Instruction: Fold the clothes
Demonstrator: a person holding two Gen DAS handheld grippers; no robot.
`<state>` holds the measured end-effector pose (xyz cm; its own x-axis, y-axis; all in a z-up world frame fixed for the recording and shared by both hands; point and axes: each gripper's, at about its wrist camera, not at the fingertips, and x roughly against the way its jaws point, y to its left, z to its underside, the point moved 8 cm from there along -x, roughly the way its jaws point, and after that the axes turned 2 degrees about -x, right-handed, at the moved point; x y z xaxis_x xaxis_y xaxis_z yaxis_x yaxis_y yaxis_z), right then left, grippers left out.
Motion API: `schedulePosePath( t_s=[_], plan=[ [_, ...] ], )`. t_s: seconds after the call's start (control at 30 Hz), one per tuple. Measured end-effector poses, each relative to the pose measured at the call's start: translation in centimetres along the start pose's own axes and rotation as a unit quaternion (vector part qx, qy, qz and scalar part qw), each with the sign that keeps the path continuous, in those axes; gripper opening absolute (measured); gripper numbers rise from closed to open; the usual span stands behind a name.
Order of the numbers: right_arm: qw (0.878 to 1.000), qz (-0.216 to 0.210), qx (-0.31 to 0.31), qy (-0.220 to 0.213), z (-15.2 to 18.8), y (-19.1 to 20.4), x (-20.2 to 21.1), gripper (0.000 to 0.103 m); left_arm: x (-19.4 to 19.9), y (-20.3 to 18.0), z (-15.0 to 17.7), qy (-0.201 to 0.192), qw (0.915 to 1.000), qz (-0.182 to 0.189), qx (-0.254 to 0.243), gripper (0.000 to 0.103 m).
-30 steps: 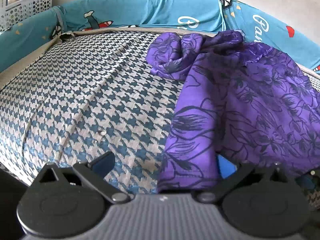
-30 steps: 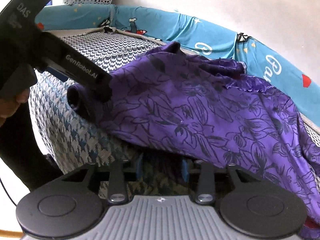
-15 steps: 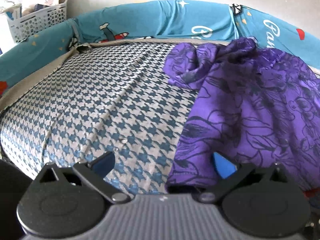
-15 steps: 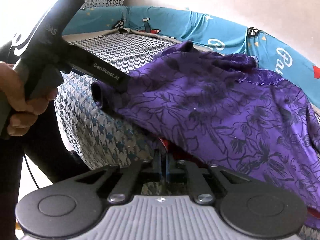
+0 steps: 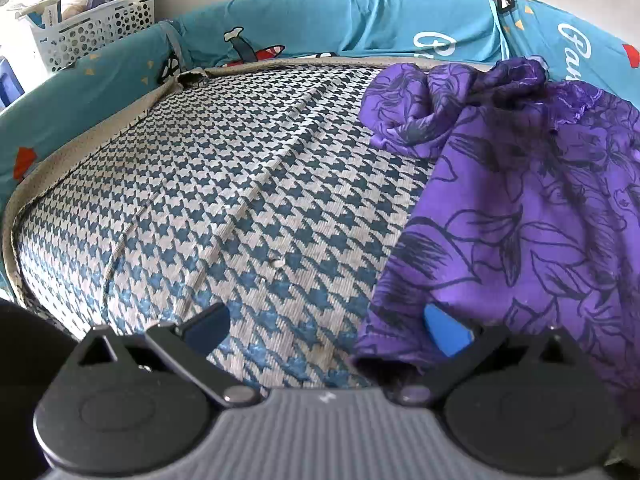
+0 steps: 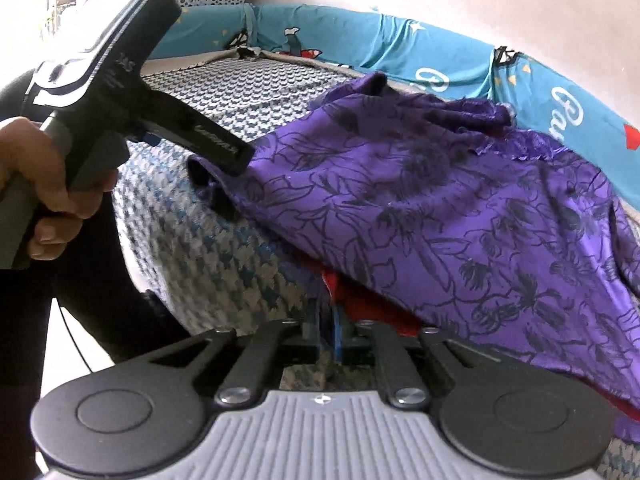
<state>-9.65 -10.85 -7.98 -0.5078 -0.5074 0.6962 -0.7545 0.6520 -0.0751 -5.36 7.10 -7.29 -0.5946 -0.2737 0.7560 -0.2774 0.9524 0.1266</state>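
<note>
A purple garment (image 5: 520, 200) with dark flower outlines lies crumpled on the right of the bed, one end bunched at the back. My left gripper (image 5: 326, 328) is open at the bed's near edge. Its right finger (image 5: 444, 332) is against the garment's near hem, and its left finger is over bare bedcover. In the right wrist view a hand (image 6: 36, 184) holds that left gripper (image 6: 216, 148) at the garment's (image 6: 420, 200) left corner. My right gripper (image 6: 327, 328) is shut at the garment's lower edge, where red cloth (image 6: 372, 312) shows underneath.
The bed has a blue-and-white houndstooth cover (image 5: 220, 180) and a teal padded bumper (image 5: 360, 16) around its far sides. A white perforated basket (image 5: 92, 28) of items stands beyond the back left corner. The person's dark-clothed body is at the left of the right wrist view.
My right gripper's fingers, apart a second ago, have come together under the garment's edge. Both cameras have drawn back and risen a little. The left gripper has stayed open.
</note>
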Motion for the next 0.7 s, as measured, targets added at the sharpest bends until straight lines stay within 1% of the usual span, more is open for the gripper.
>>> schedulePosePath(
  t_s=[0.1, 0.17, 0.33, 0.4, 0.63, 0.67, 0.7],
  plan=[
    [1.000, -0.017, 0.014, -0.005, 0.2, 1.1, 0.5, 0.009, 0.0, 0.1, 0.1, 0.005, 0.9999, 0.007, 0.010, 0.103],
    [1.000, -0.017, 0.016, -0.013, 0.1, 1.1, 0.8, 0.009, 0.0, 0.1, 0.0, 0.005, 0.9998, 0.012, 0.013, 0.103],
    [1.000, -0.011, -0.020, -0.018, -0.7, -0.3, 1.0, 0.009, 0.1, 0.1, -0.3, 0.005, 0.9991, 0.034, 0.023, 0.103],
    [0.999, -0.013, -0.029, -0.020, -1.2, -0.7, 1.0, 0.010, 0.1, 0.2, -0.7, 0.003, 0.9992, 0.032, 0.024, 0.103],
    [0.999, -0.008, -0.024, -0.022, -3.2, -2.7, 0.6, 0.013, -0.3, 0.4, -3.4, -0.010, 0.9992, 0.032, 0.024, 0.103],
    [0.999, -0.008, -0.023, -0.022, -3.5, -3.0, 0.6, 0.015, -0.4, 0.4, -3.8, -0.014, 0.9991, 0.031, 0.026, 0.103],
    [0.999, -0.007, -0.022, -0.022, -3.8, -3.3, 0.5, 0.019, -0.5, 0.4, -4.3, -0.016, 0.9990, 0.031, 0.026, 0.103]
  ],
)
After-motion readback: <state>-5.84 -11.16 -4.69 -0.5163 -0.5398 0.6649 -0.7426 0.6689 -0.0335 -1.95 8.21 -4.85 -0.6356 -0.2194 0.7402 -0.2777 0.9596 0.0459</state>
